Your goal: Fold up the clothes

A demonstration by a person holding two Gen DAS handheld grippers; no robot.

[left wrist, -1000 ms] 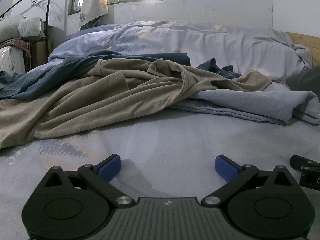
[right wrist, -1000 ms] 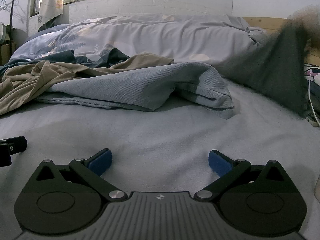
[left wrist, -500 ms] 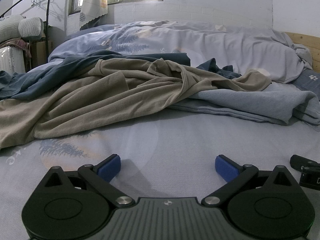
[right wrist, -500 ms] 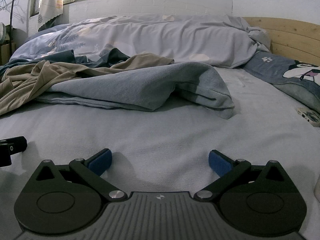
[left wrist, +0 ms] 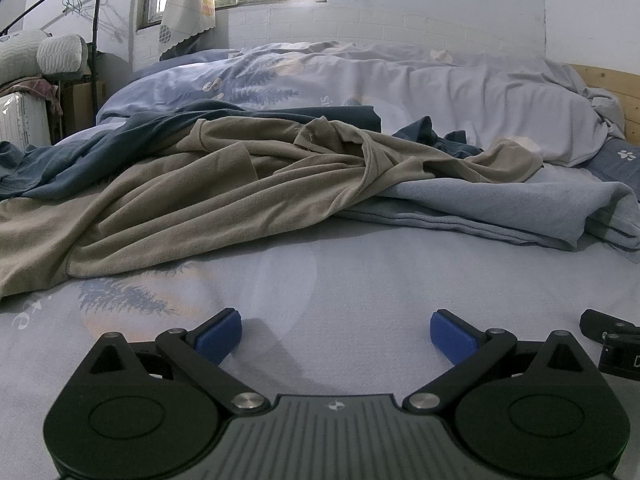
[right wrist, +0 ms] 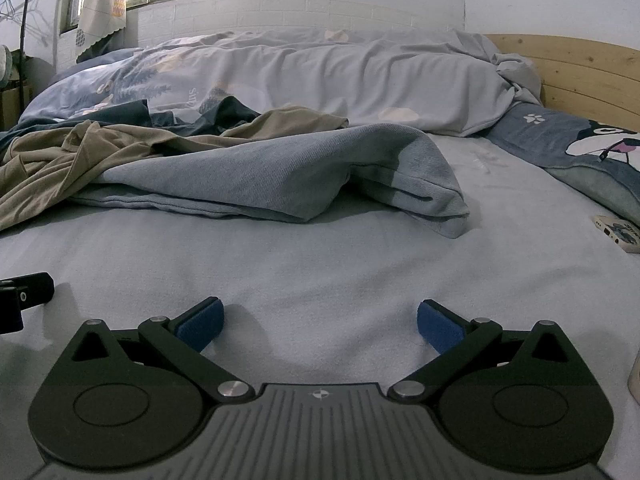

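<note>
Resting low on the bed (left wrist: 320, 280), the left gripper (left wrist: 336, 330) and right gripper (right wrist: 318, 320) both have their jaws spread wide and hold nothing, so folding looks not yet begun. The clothes lie heaped ahead, apart from both grippers: a tan garment (left wrist: 192, 204) draped over a dark blue garment (left wrist: 120, 136), and a light blue garment (right wrist: 280, 168) beside it. Next, I judge, one piece must be picked out, pinched at an edge and drawn flat.

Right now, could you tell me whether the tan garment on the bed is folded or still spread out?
Not folded: the tan garment lies crumpled in loose wrinkles, partly draped over the light blue garment.
</note>
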